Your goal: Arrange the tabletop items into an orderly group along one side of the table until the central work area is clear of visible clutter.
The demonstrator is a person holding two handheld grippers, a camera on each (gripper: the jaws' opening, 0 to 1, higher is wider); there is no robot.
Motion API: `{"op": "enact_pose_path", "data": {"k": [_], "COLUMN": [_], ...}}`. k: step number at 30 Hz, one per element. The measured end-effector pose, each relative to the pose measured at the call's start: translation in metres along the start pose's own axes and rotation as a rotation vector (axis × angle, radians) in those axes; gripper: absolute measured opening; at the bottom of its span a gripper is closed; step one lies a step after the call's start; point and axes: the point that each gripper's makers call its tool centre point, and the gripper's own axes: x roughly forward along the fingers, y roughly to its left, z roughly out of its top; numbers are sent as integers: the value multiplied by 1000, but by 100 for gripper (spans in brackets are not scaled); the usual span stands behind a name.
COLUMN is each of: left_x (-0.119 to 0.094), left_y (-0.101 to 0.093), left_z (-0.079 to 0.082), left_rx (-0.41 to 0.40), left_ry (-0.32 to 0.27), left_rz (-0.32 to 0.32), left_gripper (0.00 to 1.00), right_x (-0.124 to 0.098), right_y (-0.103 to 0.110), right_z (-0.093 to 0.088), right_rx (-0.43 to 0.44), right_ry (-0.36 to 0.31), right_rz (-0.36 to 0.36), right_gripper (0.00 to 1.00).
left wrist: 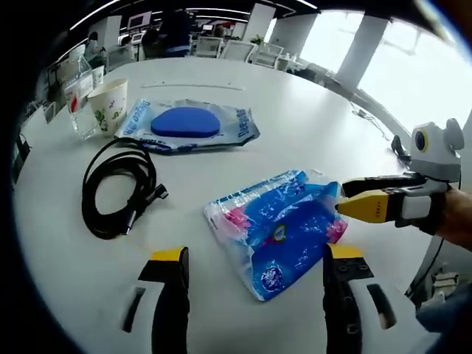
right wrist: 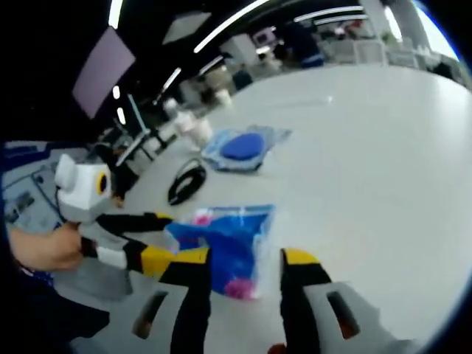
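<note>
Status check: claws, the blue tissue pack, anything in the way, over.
Left claw open, near blue tissue pack. Right claw open at its edge. Black cable coiled alongside.

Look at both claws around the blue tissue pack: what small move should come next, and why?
Probably close the right claw on the pack's edge. Its tips are already at that edge, the left claw hangs open on either side of the pack, and the pack lies mid-table, apart from the cable, wipes and cup.

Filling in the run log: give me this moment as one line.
left claw open, over blue tissue pack | right claw at pack's edge, grip unclear | black cable, wipes pack, paper cup untouched
</note>
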Motion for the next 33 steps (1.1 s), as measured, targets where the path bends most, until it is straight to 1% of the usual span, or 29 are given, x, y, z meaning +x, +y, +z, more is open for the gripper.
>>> {"op": "enact_pose_path", "data": {"k": [3,4,5,7,8,9,10,12,15,18,20,23,33], "left_x": [1,1,1,1,1,1,1,1,1,-1,-2,-1,14], "left_y": [-2,-2,-1,3,4,5,6,6,6,4,2,-1,-20], "left_z": [-3,-6,-6,-7,-8,-7,-7,-7,-4,2,6,17,41], "left_rx": [8,16,22,40,39,30,22,20,22,34,37,61,113], "left_ry": [22,38,43,42,42,31,34,39,37,30,23,2,-16], "left_rz": [-18,-21,-15,2,4,-5,-6,-5,-3,-1,-5,0,-35], "left_gripper": [44,34,28,22,22,21,20,18,13,10,10,10,9], "right_x": [1,2,2,2,1,1,1,1,2,-1,-3,-6,-27], "right_y": [-3,-4,-5,-9,-10,-10,-9,-8,-4,-5,-7,-9,-30], "right_z": [-5,-7,-8,-12,-13,-12,-11,-11,-11,-7,-4,-1,16], "right_rx": [9,8,9,16,20,32,62,64,50,34,42,50,78], "right_ry": [20,28,35,52,53,47,34,34,38,25,9,-6,-84], "right_rz": [-8,-12,-14,-32,-32,-24,-17,-16,-16,-26,-34,-37,-103], "right_gripper": [17,14,12,5,1,1,0,0,0,0,0,0,0]}}
